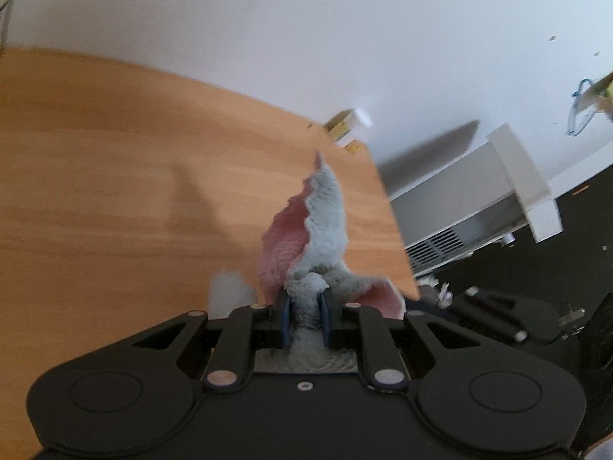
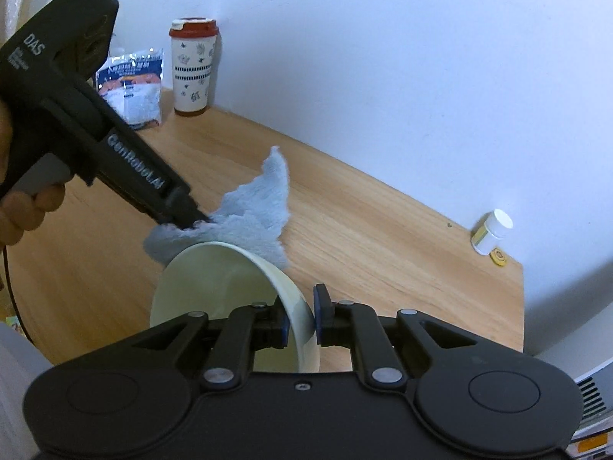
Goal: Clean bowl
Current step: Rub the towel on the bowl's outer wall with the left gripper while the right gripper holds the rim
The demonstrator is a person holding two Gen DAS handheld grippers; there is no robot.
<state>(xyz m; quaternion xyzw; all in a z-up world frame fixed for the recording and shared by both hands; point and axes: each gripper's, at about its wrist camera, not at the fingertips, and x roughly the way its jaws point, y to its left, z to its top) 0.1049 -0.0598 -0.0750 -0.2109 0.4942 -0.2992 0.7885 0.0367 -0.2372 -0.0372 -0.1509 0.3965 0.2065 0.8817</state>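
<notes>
A pale cream bowl (image 2: 214,287) hangs tilted over the wooden table (image 2: 383,237), its opening turned to the left. My right gripper (image 2: 300,318) is shut on the bowl's right wall, one pad inside and one outside. A fluffy cloth (image 2: 256,211), grey-blue on one side and pink on the other, sits just behind the bowl's far rim. My left gripper (image 2: 191,222) comes in from the upper left, shut on that cloth. In the left wrist view the cloth (image 1: 325,222) stands up bunched between the blue pads of the left gripper (image 1: 305,306).
A patterned cup with a red lid (image 2: 194,69) and a plastic bag (image 2: 130,84) stand at the table's back by the wall. A small white bottle (image 2: 490,232) and a yellow disc (image 2: 499,257) sit near the right corner. Beyond the table edge are a white shelf (image 1: 517,176) and dark floor.
</notes>
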